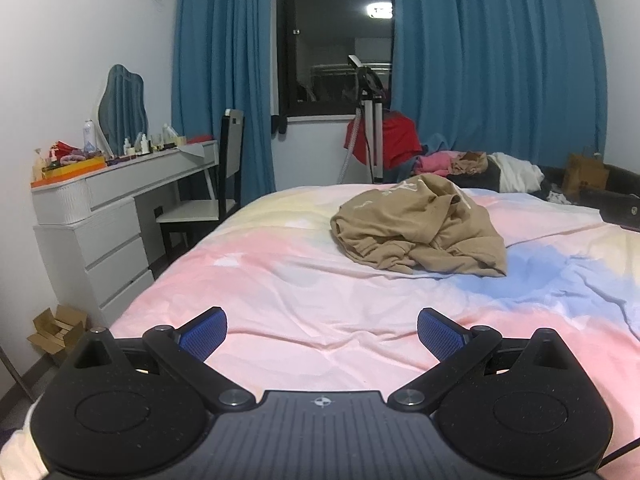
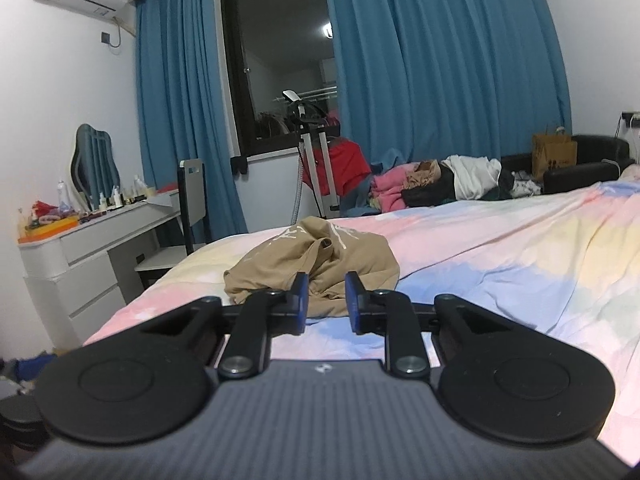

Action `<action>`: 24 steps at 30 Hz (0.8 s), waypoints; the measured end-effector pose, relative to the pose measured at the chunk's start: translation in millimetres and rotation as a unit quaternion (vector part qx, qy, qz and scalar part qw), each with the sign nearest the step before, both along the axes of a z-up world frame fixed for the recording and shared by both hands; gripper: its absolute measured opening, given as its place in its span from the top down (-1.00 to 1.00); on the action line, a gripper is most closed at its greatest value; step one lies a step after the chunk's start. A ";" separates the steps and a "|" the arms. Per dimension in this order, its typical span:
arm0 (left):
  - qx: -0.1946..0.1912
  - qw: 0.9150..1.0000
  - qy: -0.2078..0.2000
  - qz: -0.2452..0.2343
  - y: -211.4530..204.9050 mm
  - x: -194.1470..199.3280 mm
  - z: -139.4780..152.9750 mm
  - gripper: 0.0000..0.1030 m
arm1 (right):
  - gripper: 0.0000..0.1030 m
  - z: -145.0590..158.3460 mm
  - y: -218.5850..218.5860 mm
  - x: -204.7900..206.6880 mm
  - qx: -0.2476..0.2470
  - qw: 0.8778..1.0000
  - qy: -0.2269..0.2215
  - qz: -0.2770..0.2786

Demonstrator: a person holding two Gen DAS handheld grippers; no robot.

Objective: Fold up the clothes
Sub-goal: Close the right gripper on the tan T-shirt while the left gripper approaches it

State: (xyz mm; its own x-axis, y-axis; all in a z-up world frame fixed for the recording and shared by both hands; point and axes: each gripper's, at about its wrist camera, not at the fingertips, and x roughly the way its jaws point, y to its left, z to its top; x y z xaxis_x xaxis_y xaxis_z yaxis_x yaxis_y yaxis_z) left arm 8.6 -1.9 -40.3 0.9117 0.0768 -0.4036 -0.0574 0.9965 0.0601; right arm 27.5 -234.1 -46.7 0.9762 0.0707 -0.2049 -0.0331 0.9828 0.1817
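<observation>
A crumpled tan garment (image 1: 420,228) with pale lettering lies in a heap on the pastel pink, blue and yellow bedspread (image 1: 320,300). My left gripper (image 1: 322,334) hovers over the near part of the bed, well short of the heap, its blue pads wide apart and empty. In the right wrist view the tan garment (image 2: 312,264) sits just beyond my right gripper (image 2: 326,300). That gripper's jaws stand a narrow gap apart with nothing between them, and the fabric shows through the gap.
A pile of mixed clothes (image 2: 440,184) lies past the far edge of the bed under the blue curtains (image 1: 496,60). A grey dressing table (image 1: 120,200) with a mirror and a chair (image 1: 212,184) stands left. A garment steamer stand (image 1: 370,128) is by the window.
</observation>
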 end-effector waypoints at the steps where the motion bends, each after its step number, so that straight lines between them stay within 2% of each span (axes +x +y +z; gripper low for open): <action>1: 0.000 1.000 0.003 -0.002 -0.8 1.1 -1.6 -0.96 | 0.57 -0.3 -0.8 0.3 0.003 1.000 0.003 0.000; 7: -0.004 0.999 0.027 -0.031 -10.2 27.4 -16.3 -0.91 | 0.57 -1.1 -4.7 1.1 0.012 1.000 0.013 -0.017; 10: -0.014 0.998 0.059 -0.035 -15.7 60.8 -21.8 -0.85 | 0.57 -3.9 -9.7 4.5 0.018 0.999 0.023 -0.030; 13: -0.009 0.997 0.061 -0.039 -22.9 97.8 -25.1 -0.80 | 0.57 -9.0 -17.3 10.0 0.030 0.998 0.034 -0.040; 14: -0.008 0.997 0.061 -0.041 -25.4 110.2 -26.1 -0.79 | 0.57 -10.7 -20.4 12.9 0.033 0.998 0.035 -0.047; 16: 0.003 0.997 0.055 -0.058 -35.0 137.3 -29.9 -0.63 | 0.57 -14.2 -26.6 18.7 0.039 0.997 0.035 -0.061; 24: 0.058 0.991 0.017 -0.116 -88.5 243.0 -50.8 -0.39 | 0.57 -34.3 -46.9 56.1 0.064 0.991 0.050 -0.103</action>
State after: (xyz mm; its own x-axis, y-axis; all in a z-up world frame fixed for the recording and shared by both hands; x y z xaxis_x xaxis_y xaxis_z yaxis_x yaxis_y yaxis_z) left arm 251.6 -90.4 -91.1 0.8965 -0.0862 -0.4345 0.1769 0.9690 0.1727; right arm 83.7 -281.0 -81.0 0.9480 -0.0971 -0.3031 0.1908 0.9357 0.2969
